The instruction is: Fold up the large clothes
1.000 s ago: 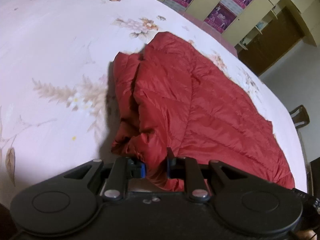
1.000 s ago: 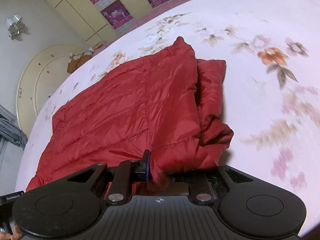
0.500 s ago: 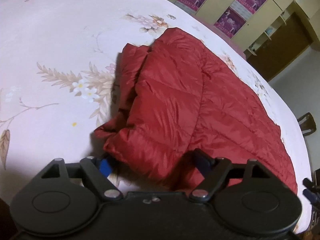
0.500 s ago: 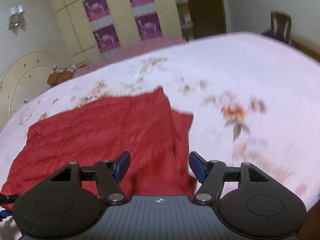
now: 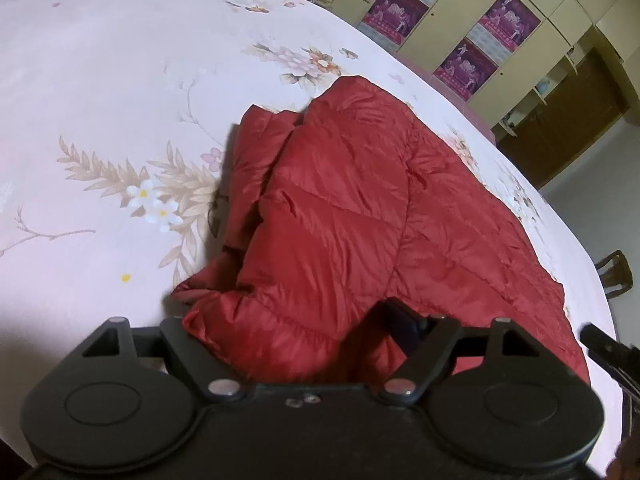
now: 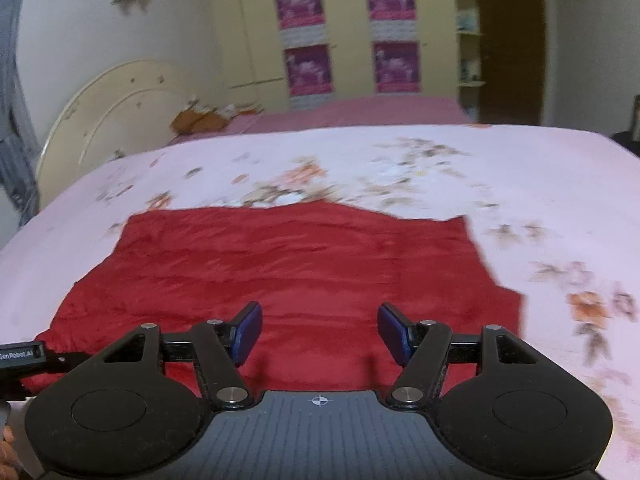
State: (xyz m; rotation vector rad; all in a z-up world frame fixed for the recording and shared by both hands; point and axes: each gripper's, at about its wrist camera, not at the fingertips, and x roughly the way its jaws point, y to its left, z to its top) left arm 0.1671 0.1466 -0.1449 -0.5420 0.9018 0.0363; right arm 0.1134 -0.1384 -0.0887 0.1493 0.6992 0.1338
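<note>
Red quilted puffer jacket lies folded on the pink floral bedsheet. Left gripper fingers spread wide, having just opened, jacket edge between them, unpinched. Right gripper fingers wide, just opened, empty above the jacket.

We see a red quilted puffer jacket lying flat on the pink flowered bedsheet, folded over itself so one stitched panel covers another, with a crumpled sleeve or edge bunched along its left side; from the right wrist view it looks roughly rectangular
</note>
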